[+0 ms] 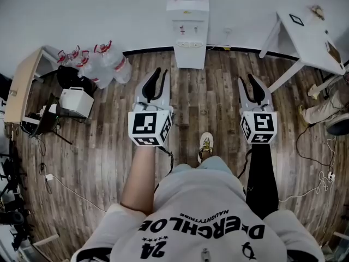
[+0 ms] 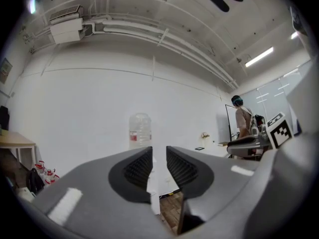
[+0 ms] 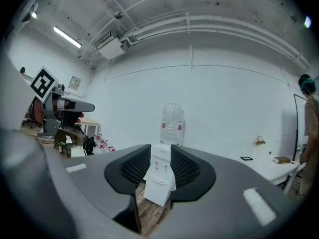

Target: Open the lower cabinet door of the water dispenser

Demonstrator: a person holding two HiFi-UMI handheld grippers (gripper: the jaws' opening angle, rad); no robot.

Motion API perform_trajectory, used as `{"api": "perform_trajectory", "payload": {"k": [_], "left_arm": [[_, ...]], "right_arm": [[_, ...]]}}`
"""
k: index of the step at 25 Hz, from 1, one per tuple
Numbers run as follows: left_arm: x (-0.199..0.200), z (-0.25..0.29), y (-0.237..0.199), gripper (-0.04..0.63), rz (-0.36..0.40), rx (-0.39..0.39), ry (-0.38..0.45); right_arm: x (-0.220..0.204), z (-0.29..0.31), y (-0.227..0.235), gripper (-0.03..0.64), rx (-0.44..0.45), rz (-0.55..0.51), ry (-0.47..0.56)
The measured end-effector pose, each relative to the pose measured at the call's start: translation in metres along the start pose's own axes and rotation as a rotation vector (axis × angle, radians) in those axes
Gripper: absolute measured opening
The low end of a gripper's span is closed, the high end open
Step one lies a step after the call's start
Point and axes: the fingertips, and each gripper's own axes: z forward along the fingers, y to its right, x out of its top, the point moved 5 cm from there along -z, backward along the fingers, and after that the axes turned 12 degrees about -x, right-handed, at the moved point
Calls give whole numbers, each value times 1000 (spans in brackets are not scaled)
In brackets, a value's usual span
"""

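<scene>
Wood floor point(image 1: 103, 146), white wall. Water dispenser point(image 1: 190, 21) at 12 o'clock, well apart. Left tongs point(image 1: 162, 73) and right tongs point(image 1: 246, 79) level, slightly parted, empty: probably lining up on its lower door point(image 1: 190, 56).

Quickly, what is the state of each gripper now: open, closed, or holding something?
Left gripper: open, jaws a little apart, holding nothing.
Right gripper: open, jaws apart, holding nothing.

hand-held gripper point(image 2: 159, 154) jaws apart, bottle point(image 2: 140, 129) beyond
</scene>
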Motion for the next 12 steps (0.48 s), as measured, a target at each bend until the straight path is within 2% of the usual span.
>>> {"api": "perform_trajectory", "payload": {"k": [5, 12], "left_arm": [[-3, 55, -10, 137, 2, -15, -12], [-10, 116, -33, 144, 0, 21, -29]], "right_arm": [[-4, 52, 15, 104, 28, -6, -3], [-6, 128, 40, 104, 66, 40, 0]]}}
